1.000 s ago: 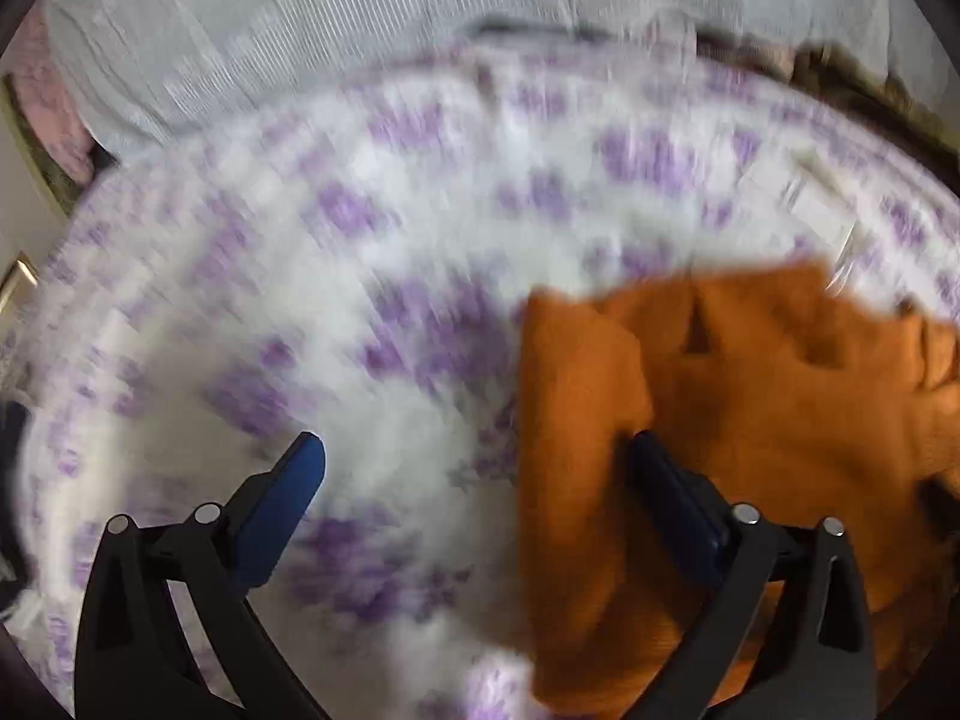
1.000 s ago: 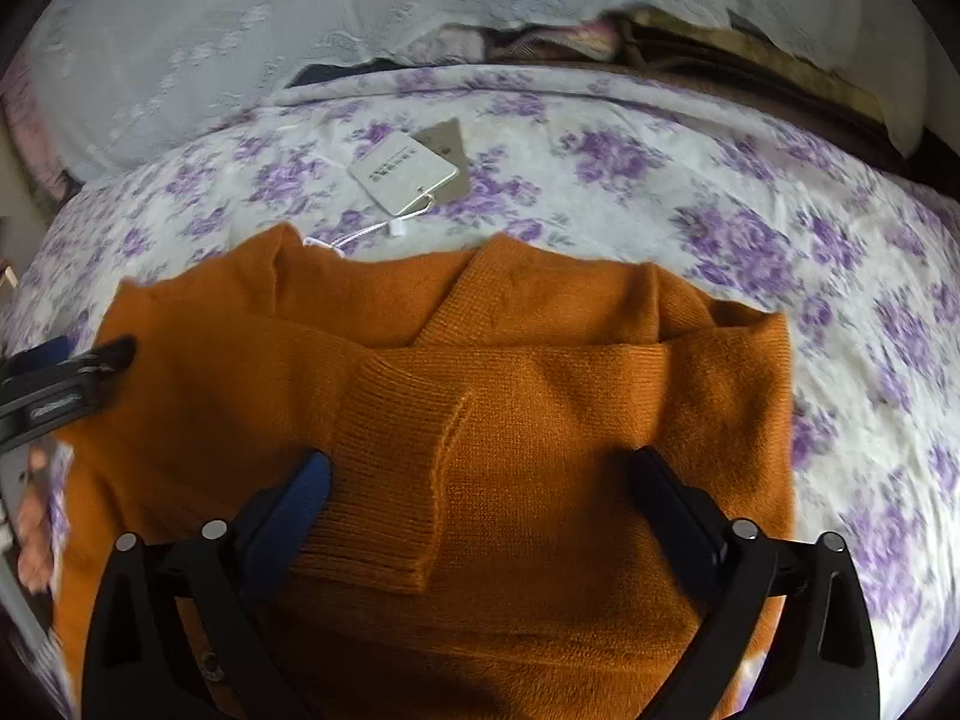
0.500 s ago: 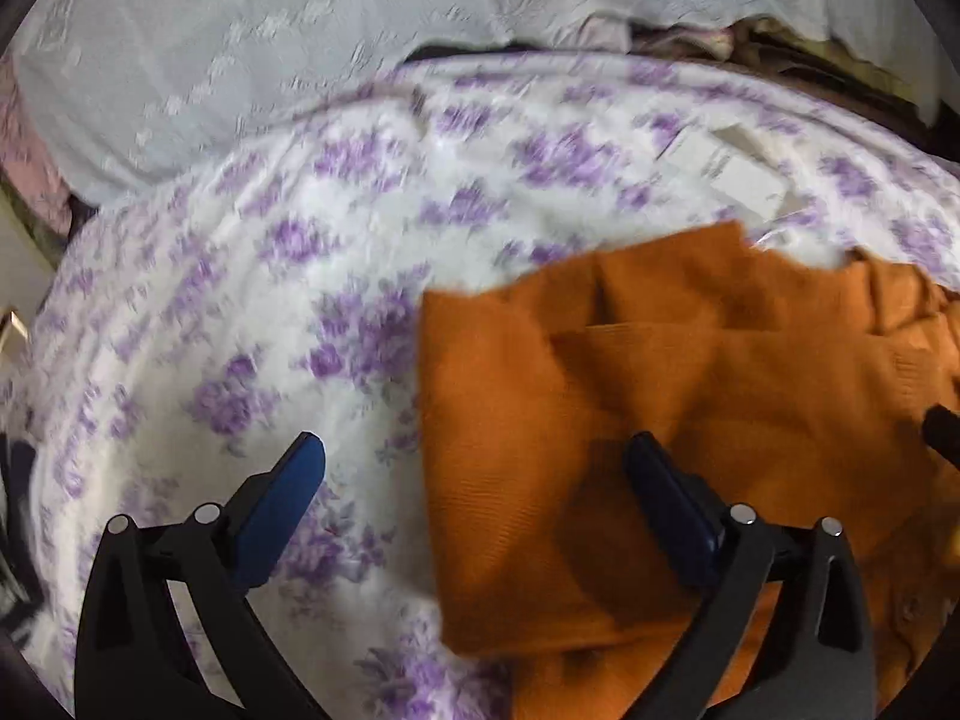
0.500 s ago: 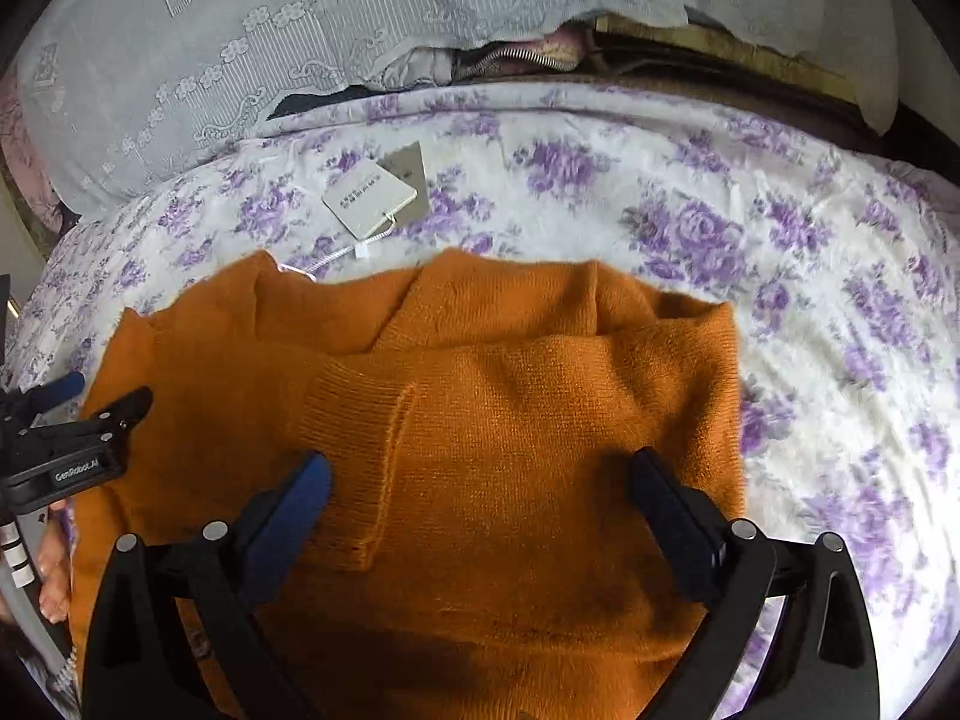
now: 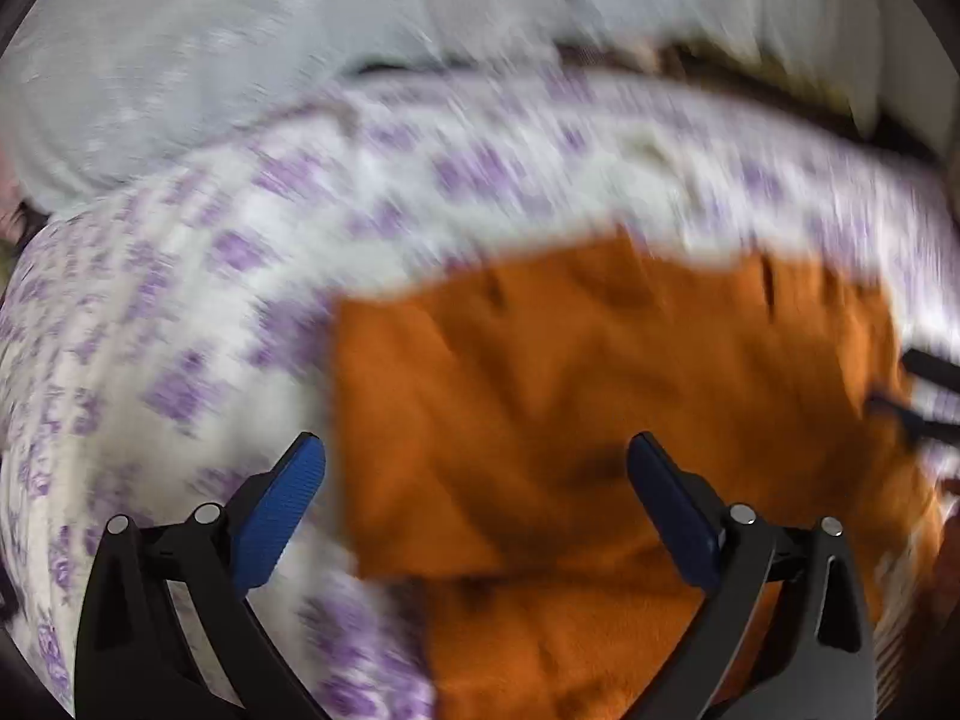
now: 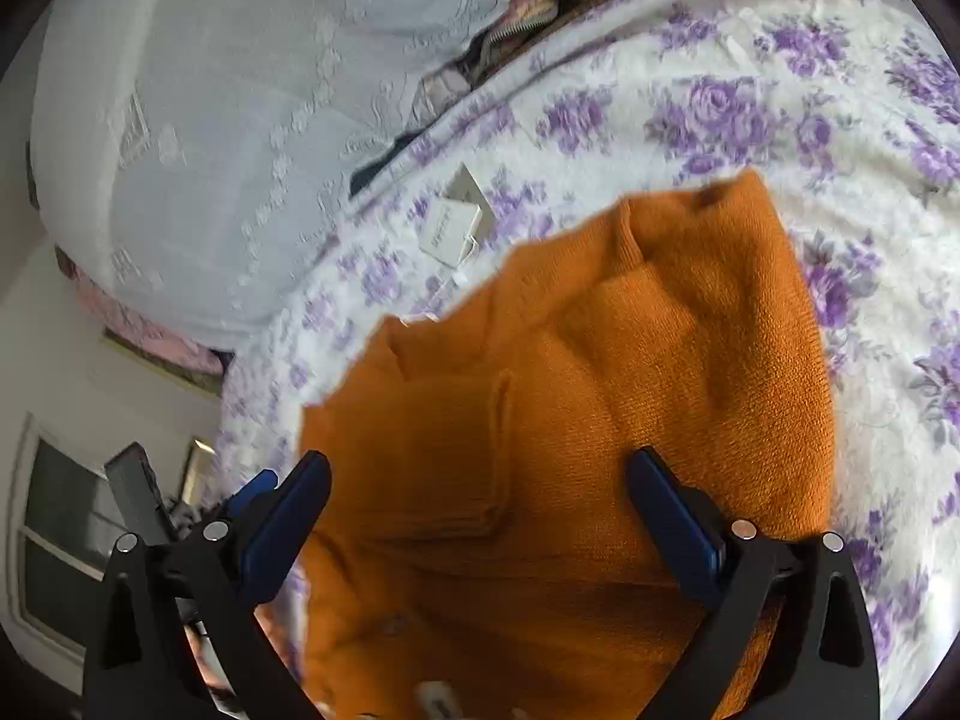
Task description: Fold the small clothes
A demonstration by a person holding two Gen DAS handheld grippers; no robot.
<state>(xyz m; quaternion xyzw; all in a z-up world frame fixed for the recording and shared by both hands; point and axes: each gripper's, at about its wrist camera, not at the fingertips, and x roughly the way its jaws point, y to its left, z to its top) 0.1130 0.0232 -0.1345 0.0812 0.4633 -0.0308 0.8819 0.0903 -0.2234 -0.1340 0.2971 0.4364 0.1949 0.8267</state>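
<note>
Insp. A: Orange knit sweater (image 6: 600, 420) flat on purple-floral bedspread (image 6: 780, 90), sleeve laid across chest, prob. to square it up.

Insp. B: Left gripper (image 5: 477, 504) and right gripper (image 6: 480, 510) both spread, holding nothing.

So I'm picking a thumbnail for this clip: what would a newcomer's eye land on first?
The orange sweater, its sleeves folded in across the front, fills the middle of the right wrist view against the purple-flowered bedspread. A white tag lies on the bedspread just beyond its collar. Both grippers, left and right, hang open above the sweater; the left wrist view is blurred.
</note>
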